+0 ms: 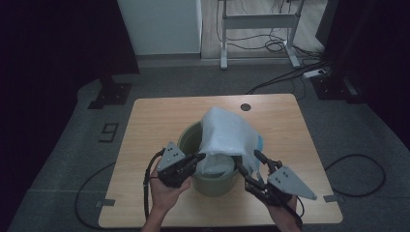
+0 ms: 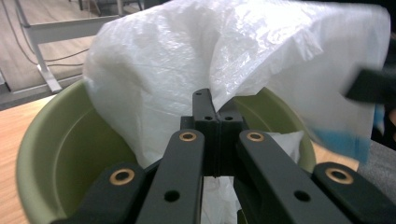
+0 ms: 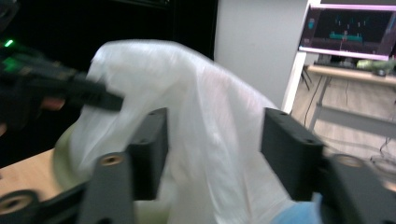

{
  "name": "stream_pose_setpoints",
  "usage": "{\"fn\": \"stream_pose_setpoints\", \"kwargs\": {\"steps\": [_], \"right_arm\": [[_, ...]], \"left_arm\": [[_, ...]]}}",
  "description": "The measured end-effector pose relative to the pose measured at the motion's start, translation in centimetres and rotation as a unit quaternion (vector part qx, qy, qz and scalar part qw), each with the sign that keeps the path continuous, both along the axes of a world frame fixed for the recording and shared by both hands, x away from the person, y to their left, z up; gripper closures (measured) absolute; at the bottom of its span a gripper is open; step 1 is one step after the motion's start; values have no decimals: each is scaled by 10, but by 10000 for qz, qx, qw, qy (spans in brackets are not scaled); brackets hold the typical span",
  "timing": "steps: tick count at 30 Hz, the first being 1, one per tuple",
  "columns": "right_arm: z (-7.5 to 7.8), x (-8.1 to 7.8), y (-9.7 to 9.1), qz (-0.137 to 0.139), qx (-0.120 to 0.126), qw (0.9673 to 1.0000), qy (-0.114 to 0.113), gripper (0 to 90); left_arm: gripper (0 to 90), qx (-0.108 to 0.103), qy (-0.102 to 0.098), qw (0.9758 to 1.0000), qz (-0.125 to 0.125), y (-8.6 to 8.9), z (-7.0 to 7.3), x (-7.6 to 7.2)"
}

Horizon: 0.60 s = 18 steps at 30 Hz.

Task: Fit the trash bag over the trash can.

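A green bucket stands near the front middle of the wooden table. A white plastic bag is draped over its far rim and billows up, with a blue patch on its right side. My left gripper is at the bucket's left rim. In the left gripper view its jaws meet on the bag's lower edge above the bucket. My right gripper is at the bucket's right side. It stands open with the bag hanging between its jaws, pads apart from it.
A round cable hole sits near the table's far edge. A white desk frame and floor cables lie beyond the table. A lit monitor is at the top right of the right gripper view.
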State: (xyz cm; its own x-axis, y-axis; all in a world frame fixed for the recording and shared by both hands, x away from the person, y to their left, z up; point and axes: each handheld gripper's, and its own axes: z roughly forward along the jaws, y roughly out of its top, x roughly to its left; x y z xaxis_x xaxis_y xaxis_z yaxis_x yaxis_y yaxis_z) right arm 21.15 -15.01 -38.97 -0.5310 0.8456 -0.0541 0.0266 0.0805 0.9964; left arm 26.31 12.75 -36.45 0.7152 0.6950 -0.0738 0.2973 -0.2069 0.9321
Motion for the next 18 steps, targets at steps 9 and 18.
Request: {"fn": "stream_pose_setpoints", "kwargs": {"steps": [9, 18], "right_arm": [[-41, -18, -2, -176, -54, 9994, 279, 268], [-71, -19, 9, -318, -34, 9985, 452, 220]], "left_arm": [[898, -102, 52, 9999, 112, 4, 1, 2], [898, -139, 72, 9997, 198, 6, 3, 3]]}}
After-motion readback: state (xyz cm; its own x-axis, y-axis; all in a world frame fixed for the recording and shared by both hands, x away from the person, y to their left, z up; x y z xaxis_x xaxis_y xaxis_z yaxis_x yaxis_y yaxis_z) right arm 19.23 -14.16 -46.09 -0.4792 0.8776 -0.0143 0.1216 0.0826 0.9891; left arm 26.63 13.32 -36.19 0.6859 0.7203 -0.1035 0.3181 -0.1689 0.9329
